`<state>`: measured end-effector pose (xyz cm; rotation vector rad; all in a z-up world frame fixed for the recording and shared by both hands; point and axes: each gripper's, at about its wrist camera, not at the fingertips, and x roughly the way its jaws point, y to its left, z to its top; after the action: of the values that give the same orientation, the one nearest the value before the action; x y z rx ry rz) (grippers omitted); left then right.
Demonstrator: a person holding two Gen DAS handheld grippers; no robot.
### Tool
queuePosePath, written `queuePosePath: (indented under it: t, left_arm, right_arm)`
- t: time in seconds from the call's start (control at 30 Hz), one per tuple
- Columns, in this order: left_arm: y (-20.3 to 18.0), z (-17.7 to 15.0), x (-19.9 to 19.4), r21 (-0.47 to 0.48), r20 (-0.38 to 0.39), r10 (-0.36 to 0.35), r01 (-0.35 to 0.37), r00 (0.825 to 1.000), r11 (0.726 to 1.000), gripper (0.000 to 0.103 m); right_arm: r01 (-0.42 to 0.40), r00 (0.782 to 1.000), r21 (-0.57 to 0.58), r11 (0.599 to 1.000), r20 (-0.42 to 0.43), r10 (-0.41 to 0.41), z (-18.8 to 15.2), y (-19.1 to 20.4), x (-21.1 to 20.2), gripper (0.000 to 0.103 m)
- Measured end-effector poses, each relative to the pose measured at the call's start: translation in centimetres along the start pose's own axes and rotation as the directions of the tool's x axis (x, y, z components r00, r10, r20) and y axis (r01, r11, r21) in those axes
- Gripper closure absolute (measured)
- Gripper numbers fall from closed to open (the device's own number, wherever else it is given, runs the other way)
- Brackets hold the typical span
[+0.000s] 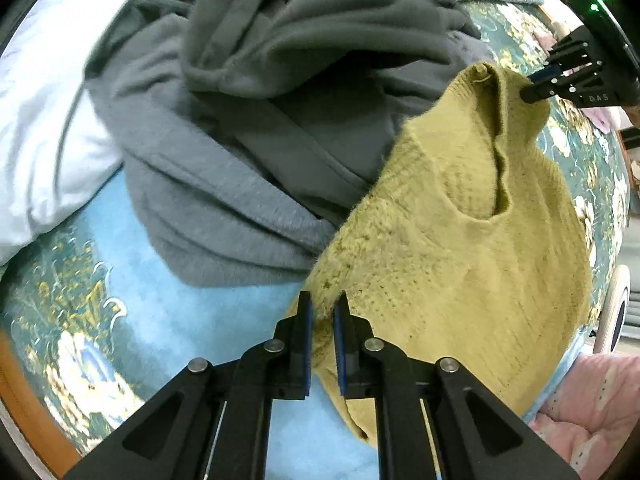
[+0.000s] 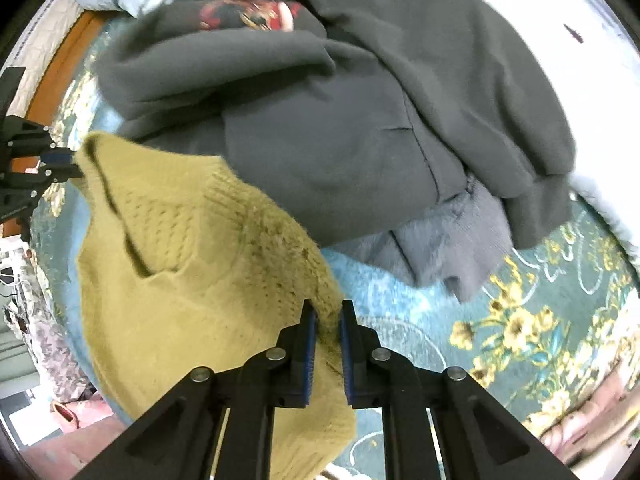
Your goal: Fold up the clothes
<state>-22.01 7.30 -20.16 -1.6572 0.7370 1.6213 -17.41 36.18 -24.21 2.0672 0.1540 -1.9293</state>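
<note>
Both grippers — left gripper (image 1: 322, 312), right gripper (image 2: 328, 318) — pinch the yellow knit sweater (image 1: 460, 264) beside the unfolded grey pile (image 1: 248, 120) — folding barely begun.

A heap of grey clothes (image 1: 248, 128) blocks the far side; the floral bedspread (image 2: 520, 320) nearby lies open.

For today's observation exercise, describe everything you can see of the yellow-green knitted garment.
The yellow-green knitted garment is a chunky, fuzzy knit with a ribbed V-neck opening. It hangs lifted and stretched between two tongs: the left tongs pinch one shoulder, the right tongs pinch the other. Its body drapes down over the floral bedspread, and its upper edge lies in front of the grey clothes pile. Whether it has sleeves cannot be told.
</note>
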Motion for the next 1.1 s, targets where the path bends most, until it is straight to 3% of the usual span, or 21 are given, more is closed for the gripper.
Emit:
queuePosePath:
  t: [0.13,0.23,0.33,0.63,0.87,1.1]
  left_arm:
    - [-1.2,-1.3,-2.6,-0.026,0.042,0.028,-0.027,0.999,0.999,0.094]
    - [-3.8,-3.7,-4.5,-0.049,0.087,0.059,-0.055,0.994,0.997,0.094]
    - [-5.7,-7.7,-5.7,-0.08,0.131,0.079,-0.069,0.988,0.994,0.094]
    - [-11.7,-15.1,-7.0,-0.23,0.236,0.098,-0.042,0.967,0.972,0.094]
    - [-16.1,-21.1,-4.8,-0.342,0.231,0.101,-0.016,0.968,0.94,0.094]
    - [-20.7,-26.4,-1.2,-0.448,0.164,0.062,0.018,0.984,0.894,0.094]
  right_arm:
    - [-0.004,0.997,0.028,1.0,0.074,0.002,-2.3,1.6,-2.8,0.091]
    - [0.001,0.993,0.036,0.999,0.116,-0.005,-3.9,5.7,-3.7,0.091]
    - [0.002,0.989,0.049,0.999,0.15,-0.01,-6.9,7.7,-4.3,0.091]
    - [-0.024,0.978,0.109,0.994,0.208,0.001,-16.8,11.8,-5.0,0.092]
    - [-0.039,0.983,0.196,0.98,0.186,0.002,-24.0,14.2,-1.9,0.092]
    - [-0.041,0.991,0.265,0.963,0.133,0.005,-29.5,16.1,1.4,0.092]
